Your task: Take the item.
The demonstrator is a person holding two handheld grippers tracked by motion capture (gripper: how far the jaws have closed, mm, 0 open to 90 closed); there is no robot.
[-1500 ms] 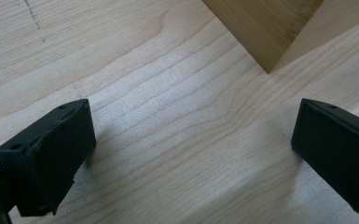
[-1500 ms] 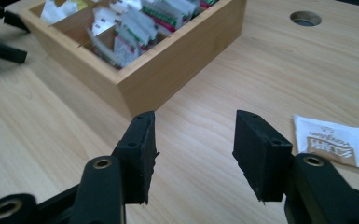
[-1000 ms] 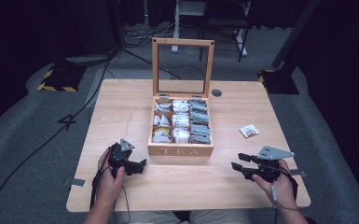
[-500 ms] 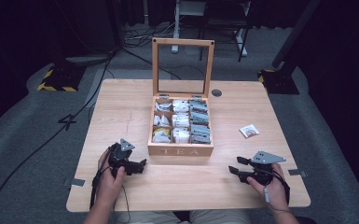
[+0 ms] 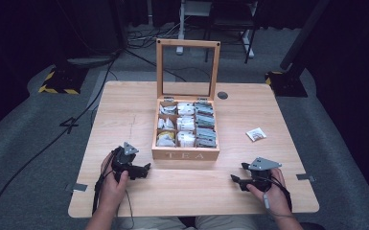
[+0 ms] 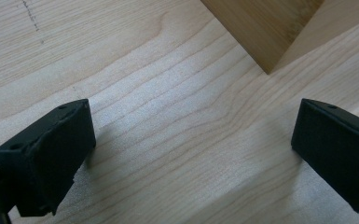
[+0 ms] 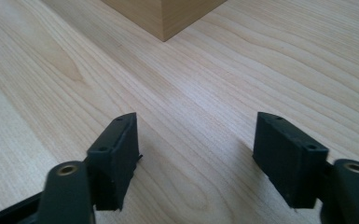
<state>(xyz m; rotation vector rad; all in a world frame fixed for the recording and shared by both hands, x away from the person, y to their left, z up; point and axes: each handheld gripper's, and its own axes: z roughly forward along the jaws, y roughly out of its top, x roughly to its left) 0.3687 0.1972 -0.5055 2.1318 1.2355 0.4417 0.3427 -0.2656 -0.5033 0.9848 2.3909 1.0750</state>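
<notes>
A square wooden tea box (image 5: 186, 154), glass-paned lid upright, sits at frame center on the pale, grained desk (image 5: 124, 110), its compartments packed with paper tea packets (image 5: 186, 123). The left gripper (image 5: 144, 170) rests lower left, blocky black fingers (image 6: 51, 154) wide apart. The right gripper (image 5: 235, 179), lower right, has just been opening, nothing between its fingers.

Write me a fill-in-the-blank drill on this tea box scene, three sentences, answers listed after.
1. The lid of the tea box stands ____.
2. The word on the box front reads ____.
3. Between the jaws of the right gripper lies only bare ____, and the jaws have just been opening.

Missing words: open; TEA; table
</notes>
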